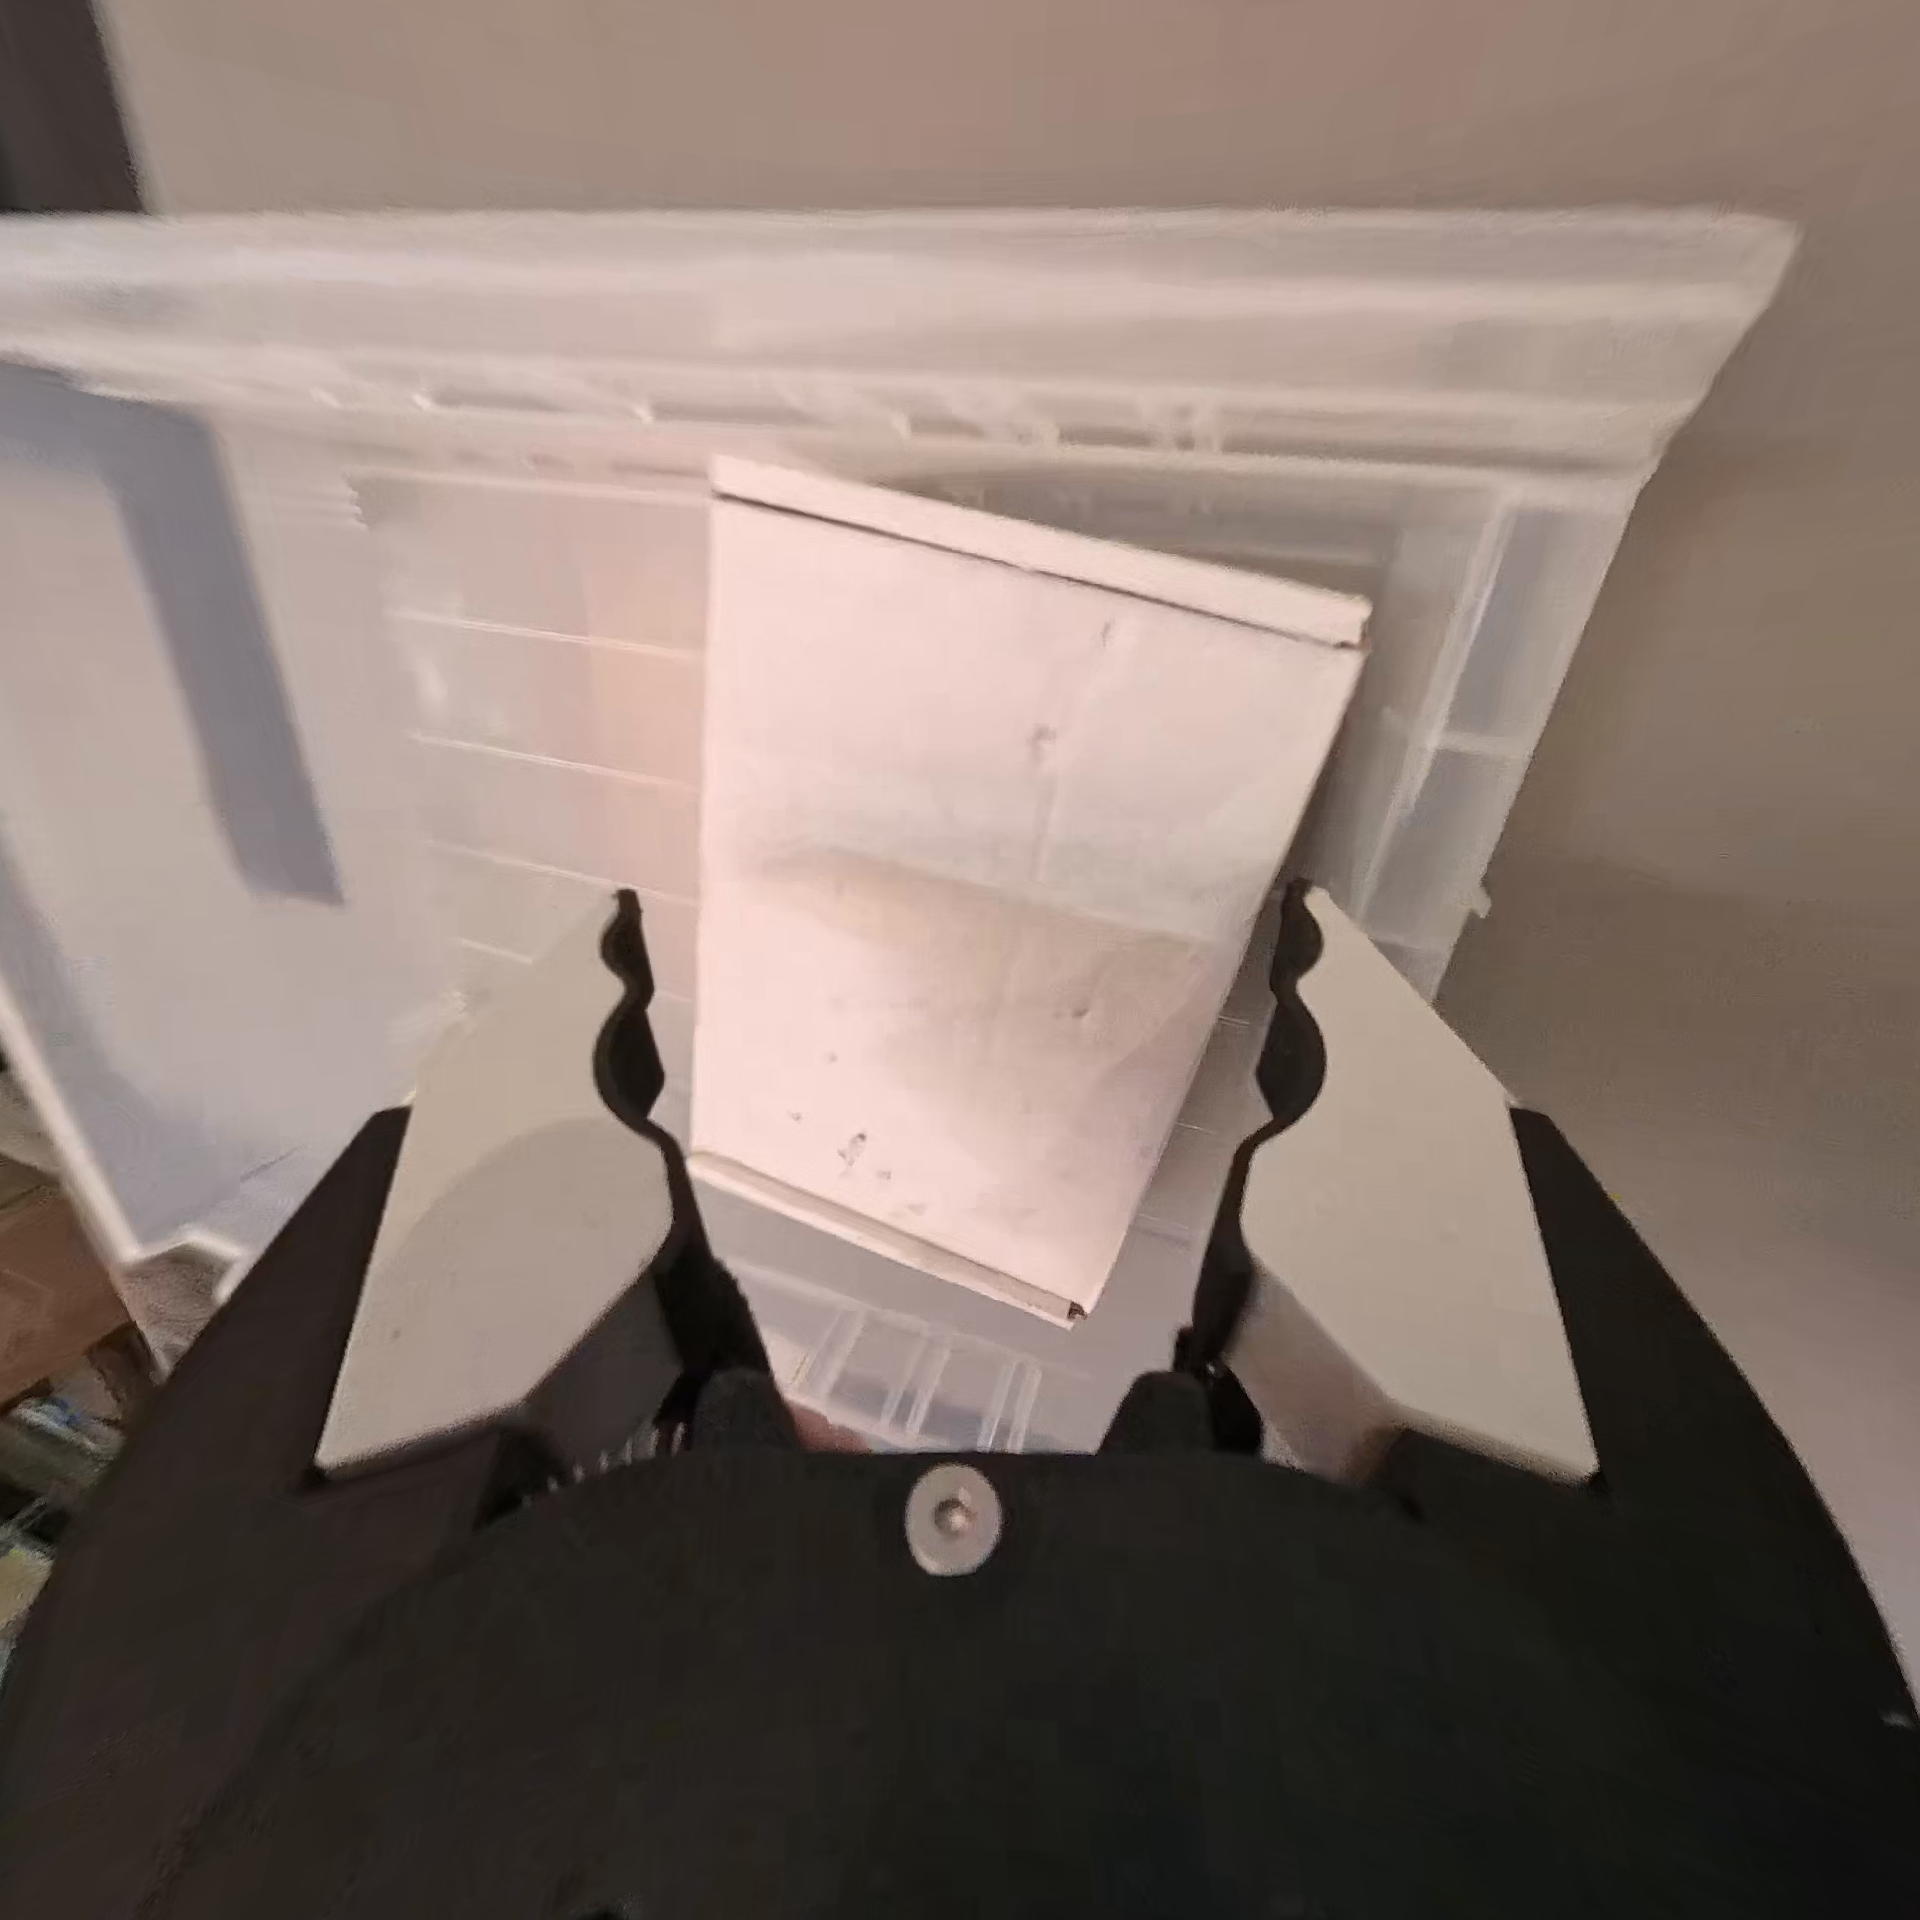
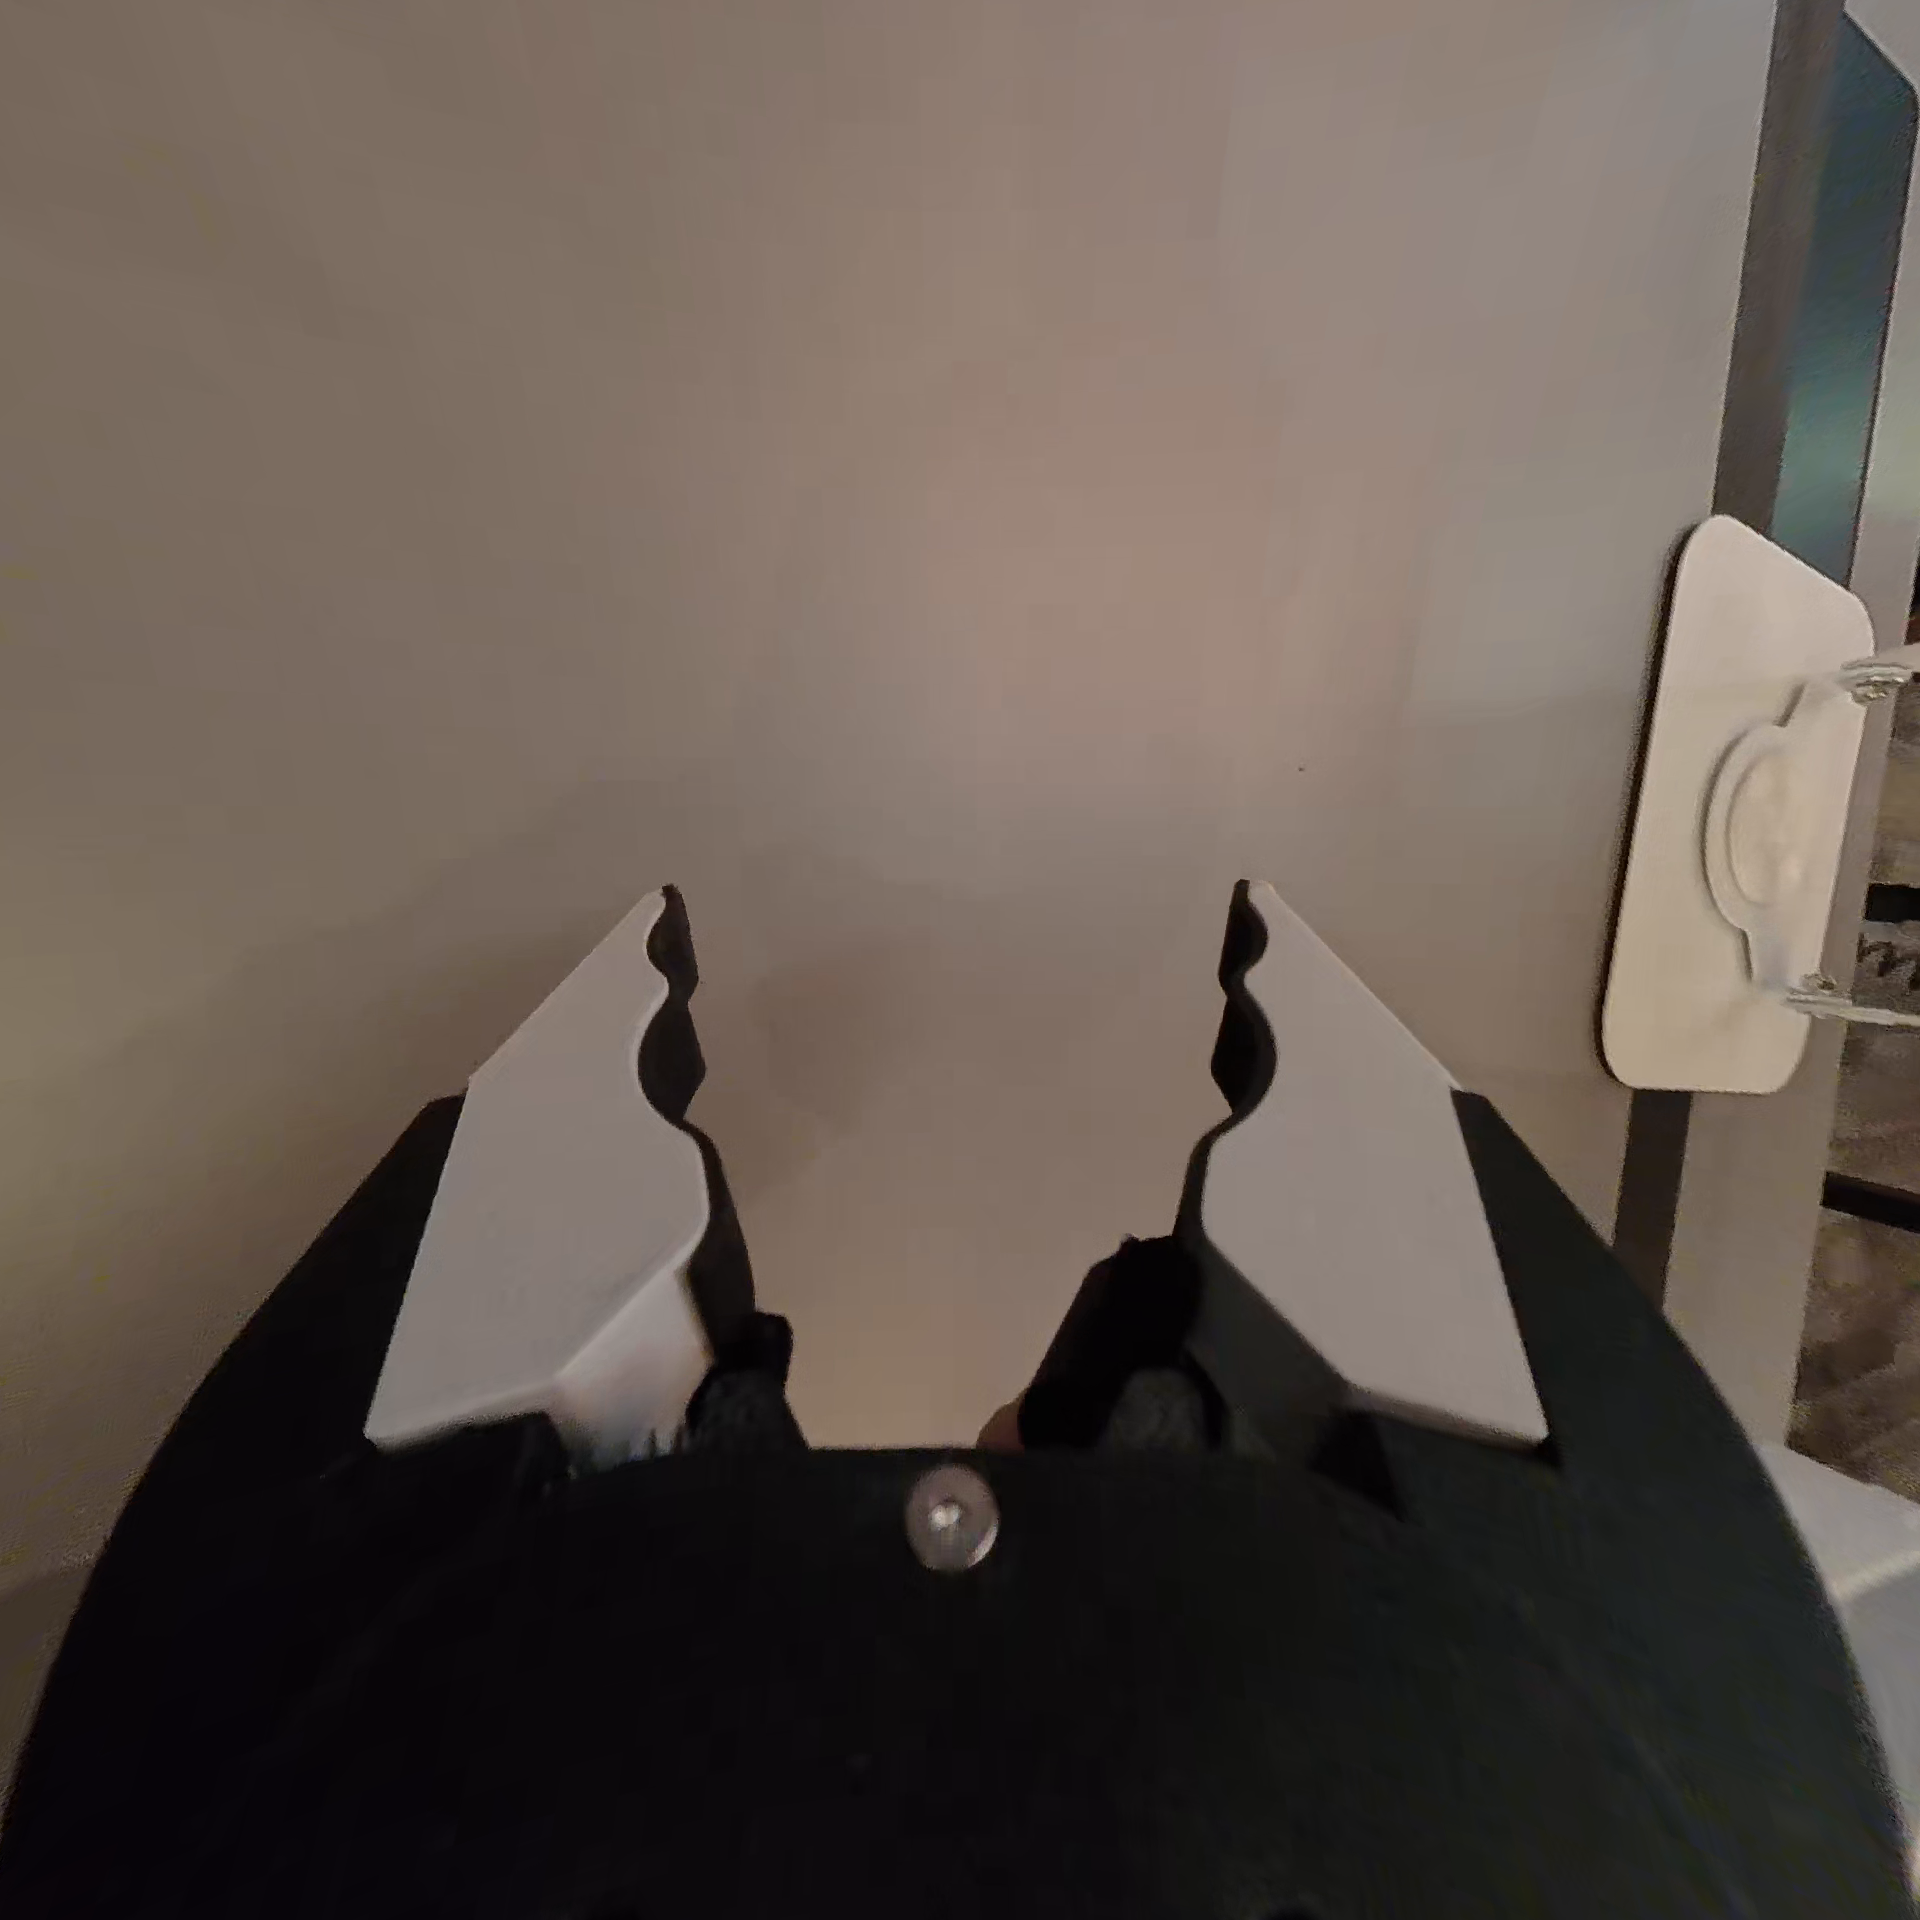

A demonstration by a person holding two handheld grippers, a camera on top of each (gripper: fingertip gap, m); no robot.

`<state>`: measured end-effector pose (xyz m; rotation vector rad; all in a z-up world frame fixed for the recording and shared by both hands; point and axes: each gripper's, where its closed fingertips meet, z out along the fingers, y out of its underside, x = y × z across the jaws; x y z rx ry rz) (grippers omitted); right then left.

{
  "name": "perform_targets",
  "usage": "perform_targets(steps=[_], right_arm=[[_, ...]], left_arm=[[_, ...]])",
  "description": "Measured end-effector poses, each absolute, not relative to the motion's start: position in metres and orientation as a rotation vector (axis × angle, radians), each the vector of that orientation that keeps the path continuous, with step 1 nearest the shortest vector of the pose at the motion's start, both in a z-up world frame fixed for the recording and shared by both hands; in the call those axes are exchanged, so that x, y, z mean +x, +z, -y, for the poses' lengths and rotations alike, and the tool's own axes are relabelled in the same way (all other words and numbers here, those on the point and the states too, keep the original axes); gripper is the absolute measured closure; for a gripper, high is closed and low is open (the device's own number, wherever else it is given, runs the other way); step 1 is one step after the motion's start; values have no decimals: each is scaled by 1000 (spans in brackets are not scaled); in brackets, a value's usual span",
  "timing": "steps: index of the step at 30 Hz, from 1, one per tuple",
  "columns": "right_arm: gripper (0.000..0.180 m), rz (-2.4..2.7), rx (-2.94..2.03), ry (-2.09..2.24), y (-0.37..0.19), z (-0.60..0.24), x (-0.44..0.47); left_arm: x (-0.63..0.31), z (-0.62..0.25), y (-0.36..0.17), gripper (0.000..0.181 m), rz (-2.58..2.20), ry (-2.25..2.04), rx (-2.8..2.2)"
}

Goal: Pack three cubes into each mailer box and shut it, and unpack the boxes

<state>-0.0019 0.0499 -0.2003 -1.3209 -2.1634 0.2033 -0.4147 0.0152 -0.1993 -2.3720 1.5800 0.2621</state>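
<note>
the left gripper is hanging spread wide above a closed white mailer box lying in a clear plastic bin; the slanted box is risking slipping from a skewed pinch. the right gripper is gaping empty over bare table.

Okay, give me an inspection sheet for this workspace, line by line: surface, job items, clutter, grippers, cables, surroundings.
Surface: plain pale tabletop, bare ahead of the right gripper.
Job's things: one white mailer box, shut, lying on a clear plastic bin lid; no cubes seen.
Clutter: white plate with a clear fitting at the table's right edge.
Grippers: left gripper open, box between its fingers, contact unclear; right gripper open, empty.
Cables: nothing seen.
Surroundings: blurred items below the table at far left.
</note>
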Motion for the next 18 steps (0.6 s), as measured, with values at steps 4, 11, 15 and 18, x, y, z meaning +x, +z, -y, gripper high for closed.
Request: perform_targets(steps=[4, 11, 15, 18], right_arm=[[81, 2162, -1323, 239, -208, -45, -9], [83, 2149, -1348, 285, -222, -45, -13], [85, 2137, -1348, 300, -226, -46, -14], [86, 2130, -1352, 316, -229, -46, -14]], left_arm=[[-421, -16, -219, 61, -1624, 193, -2439], [-431, -18, -240, 47, -1583, 66, -2596], [-435, -17, -239, 48, -1567, 55, -2629], [-441, -17, -235, 48, -1524, 41, -2679]])
